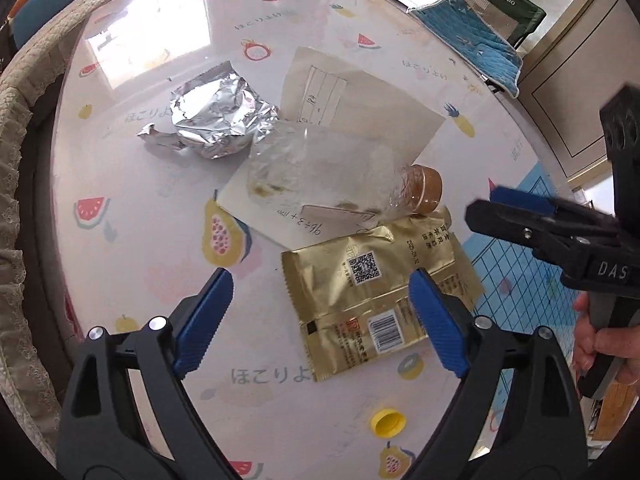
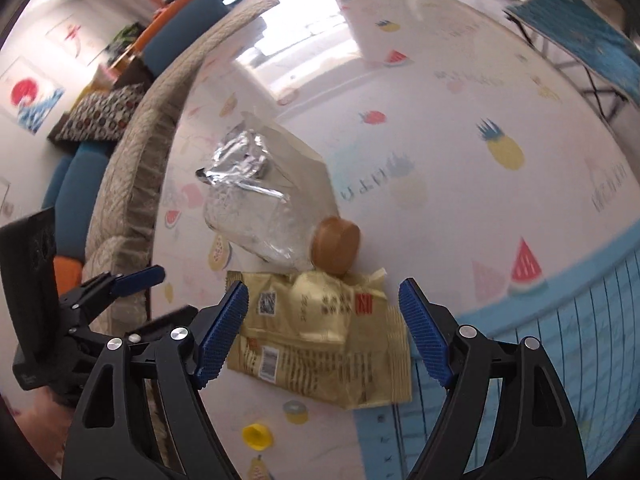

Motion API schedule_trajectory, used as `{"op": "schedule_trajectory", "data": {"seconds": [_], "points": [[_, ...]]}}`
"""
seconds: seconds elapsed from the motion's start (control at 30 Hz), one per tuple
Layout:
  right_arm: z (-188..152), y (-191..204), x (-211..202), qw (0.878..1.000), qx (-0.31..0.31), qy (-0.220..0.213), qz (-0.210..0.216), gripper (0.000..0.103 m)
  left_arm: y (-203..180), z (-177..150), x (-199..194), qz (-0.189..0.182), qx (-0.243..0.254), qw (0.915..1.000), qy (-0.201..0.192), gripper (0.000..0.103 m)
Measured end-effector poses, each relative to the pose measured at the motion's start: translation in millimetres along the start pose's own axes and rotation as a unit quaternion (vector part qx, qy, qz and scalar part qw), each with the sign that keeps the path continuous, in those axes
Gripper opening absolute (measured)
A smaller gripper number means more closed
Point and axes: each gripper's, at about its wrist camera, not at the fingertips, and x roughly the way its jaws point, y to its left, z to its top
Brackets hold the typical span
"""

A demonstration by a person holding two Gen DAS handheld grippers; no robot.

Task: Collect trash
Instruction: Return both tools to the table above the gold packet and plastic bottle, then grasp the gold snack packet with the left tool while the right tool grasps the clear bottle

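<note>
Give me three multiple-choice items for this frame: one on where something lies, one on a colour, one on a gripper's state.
1. Where does the clear plastic bottle lie?
A. On the sheet of paper
B. Inside a bin
C. On the chair cushion

2. What colour is the loose bottle cap near the table's front edge?
A. Red
B. Yellow
C. Green

3. How does the left gripper stand?
A. Shut on the gold wrapper
B. Shut on the crumpled foil
C. Open, holding nothing

Answers:
1. A, the bottle lies on its side across the paper.
2. B, the cap is plainly yellow in both views.
3. C, its pads stand wide apart over the gold wrapper, pressing on nothing.
</note>
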Motion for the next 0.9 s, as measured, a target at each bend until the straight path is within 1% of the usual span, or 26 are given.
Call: {"op": "schedule_trajectory", "data": {"seconds": [0.07, 0.17, 0.23, 0.27, 0.33, 0.37, 0.43, 0.5, 0.53, 0.6, 0.63, 0.67, 0.7, 0.73, 0.8, 0.87, 0.9], "points": [[13, 11, 10, 0.998, -0.054, 0.007, 0.01, 0.078, -1, 4, 9, -0.005, -0.011, 0.9999, 0.008, 0.087], [27, 26, 34, 0.991, -0.126, 0.035, 0.003, 0.078, 7, 12, 13, 0.002, -0.027, 0.9996, 0.008, 0.087], [37, 21, 46, 0.99, -0.126, 0.053, 0.021, 0.078, 11, 16, 14, 0.008, -0.029, 0.9995, 0.01, 0.087], [41, 21, 52, 0.989, -0.134, 0.062, 0.017, 0.078, 14, 18, 12, 0.009, -0.031, 0.9995, 0.008, 0.087], [44, 23, 58, 0.984, -0.159, 0.08, 0.02, 0.078, 18, 19, 9, 0.023, -0.028, 0.9993, 0.009, 0.087], [45, 27, 59, 0.98, -0.176, 0.085, 0.016, 0.078, 23, 17, 4, 0.028, -0.035, 0.999, 0.008, 0.087], [46, 37, 50, 0.974, -0.214, 0.077, 0.007, 0.078, 33, 8, -2, 0.032, -0.051, 0.9981, 0.011, 0.087], [44, 44, 38, 0.97, -0.234, 0.065, 0.01, 0.078, 42, -2, -6, 0.028, -0.067, 0.9973, 0.015, 0.088], [43, 52, 31, 0.965, -0.253, 0.063, 0.011, 0.078, 46, -10, -8, 0.026, -0.075, 0.9967, 0.018, 0.088], [40, 69, 21, 0.949, -0.31, 0.057, -0.001, 0.078, 53, -18, -8, 0.028, -0.084, 0.9958, 0.024, 0.088], [41, 78, 15, 0.942, -0.333, 0.049, 0.003, 0.078, 56, -24, -8, 0.028, -0.092, 0.9951, 0.025, 0.088], [43, 84, 12, 0.937, -0.346, 0.042, 0.011, 0.078, 59, -28, -8, 0.026, -0.099, 0.9943, 0.027, 0.087], [46, 94, 9, 0.929, -0.368, 0.033, 0.018, 0.078, 62, -31, -7, 0.024, -0.107, 0.9935, 0.029, 0.088], [49, 102, 13, 0.922, -0.386, 0.035, 0.016, 0.08, 65, -33, -7, 0.024, -0.115, 0.9927, 0.028, 0.088], [52, 114, 36, 0.909, -0.413, 0.064, 0.008, 0.084, 68, -34, -7, 0.022, -0.128, 0.9912, 0.025, 0.088], [52, 118, 65, 0.897, -0.431, 0.094, -0.02, 0.084, 71, -36, -6, 0.022, -0.141, 0.9895, 0.023, 0.088], [51, 119, 84, 0.89, -0.441, 0.113, -0.04, 0.084, 71, -35, -6, 0.022, -0.144, 0.9892, 0.022, 0.088]]}}
